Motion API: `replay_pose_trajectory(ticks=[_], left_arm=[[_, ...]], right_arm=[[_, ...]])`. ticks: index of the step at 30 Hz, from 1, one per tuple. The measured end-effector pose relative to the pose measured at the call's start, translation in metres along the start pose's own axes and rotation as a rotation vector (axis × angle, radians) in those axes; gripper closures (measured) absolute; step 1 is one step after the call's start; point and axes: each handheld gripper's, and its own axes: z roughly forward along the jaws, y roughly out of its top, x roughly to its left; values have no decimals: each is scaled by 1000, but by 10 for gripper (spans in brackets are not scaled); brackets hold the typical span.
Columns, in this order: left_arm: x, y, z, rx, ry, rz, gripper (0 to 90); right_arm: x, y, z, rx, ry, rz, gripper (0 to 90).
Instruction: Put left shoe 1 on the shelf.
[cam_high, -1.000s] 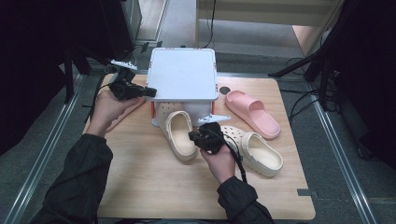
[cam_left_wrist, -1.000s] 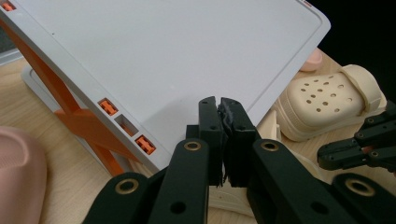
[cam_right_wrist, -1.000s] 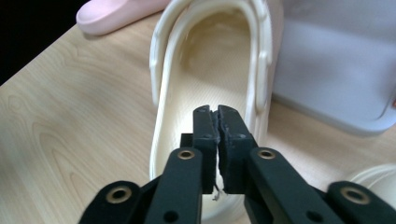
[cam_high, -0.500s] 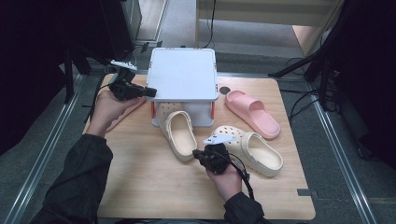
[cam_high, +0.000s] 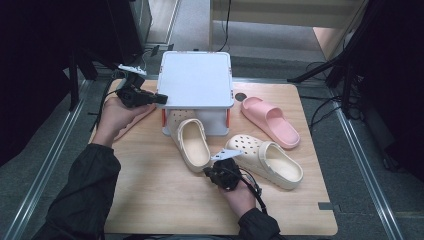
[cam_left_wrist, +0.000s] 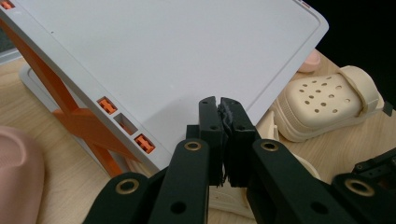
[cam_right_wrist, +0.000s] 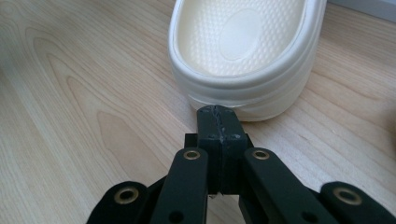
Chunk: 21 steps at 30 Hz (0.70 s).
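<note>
The surface (cam_right_wrist: 70, 93) is pale grained wood with a soft sheen, the cream clog (cam_right_wrist: 243, 56) matt foam-like plastic with a dimpled footbed, and the grey shelf (cam_left_wrist: 177, 60) smooth matt plastic.

Lit evenly from above, with the worktop (cam_high: 165, 200) bright and the surroundings sunk in near-black. Soft, short shadows under the clogs (cam_high: 192, 145). Slightly grainy from the high view. Sharper up close, with mild glare on the white lid (cam_left_wrist: 187, 51); gripper (cam_right_wrist: 217, 112) base blurred.

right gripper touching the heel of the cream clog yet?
Cannot tell. In the right gripper view the shut right gripper overlaps the cream clog's heel rim, hiding any gap.
</note>
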Motion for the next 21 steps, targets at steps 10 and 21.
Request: replay_pose_trajectory(ticks=[10, 21], left_arm=[[-1, 0, 0, 1, -2, -2, 876], [-1, 0, 0, 1, 0, -4, 876]], right_arm=[[13, 17, 9, -17, 20, -23, 900], [11, 44, 24, -27, 13, -26, 900]])
